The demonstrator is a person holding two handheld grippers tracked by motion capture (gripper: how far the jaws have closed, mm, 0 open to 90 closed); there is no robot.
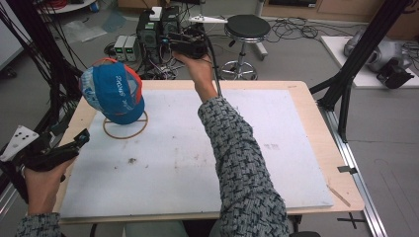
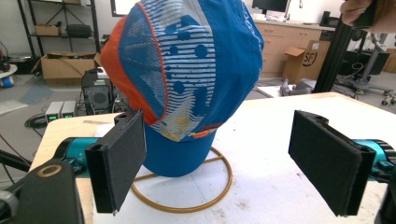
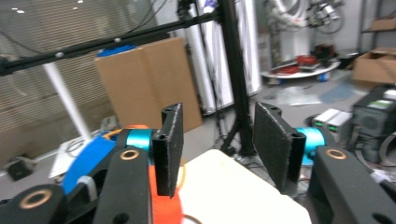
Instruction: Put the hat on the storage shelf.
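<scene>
A blue cap (image 1: 116,91) with orange trim and a striped mesh side sits on a wire stand whose brass ring base (image 1: 124,131) rests on the white mat at the table's left. In the left gripper view the cap (image 2: 187,70) fills the middle, just beyond my left gripper (image 2: 233,163), whose jaws stand wide open on either side of it with nothing between them. In the high view that left gripper (image 1: 81,139) is low at the table's left edge, pointing at the cap. My right gripper (image 1: 184,45) is raised above the far edge; its jaws (image 3: 217,144) are open and empty.
The white mat (image 1: 178,163) covers most of the wooden table (image 1: 323,148). Beyond the far edge stand a black stool (image 1: 247,27) and electronics boxes with cables (image 1: 158,29). Black frame posts (image 1: 365,49) rise at the right.
</scene>
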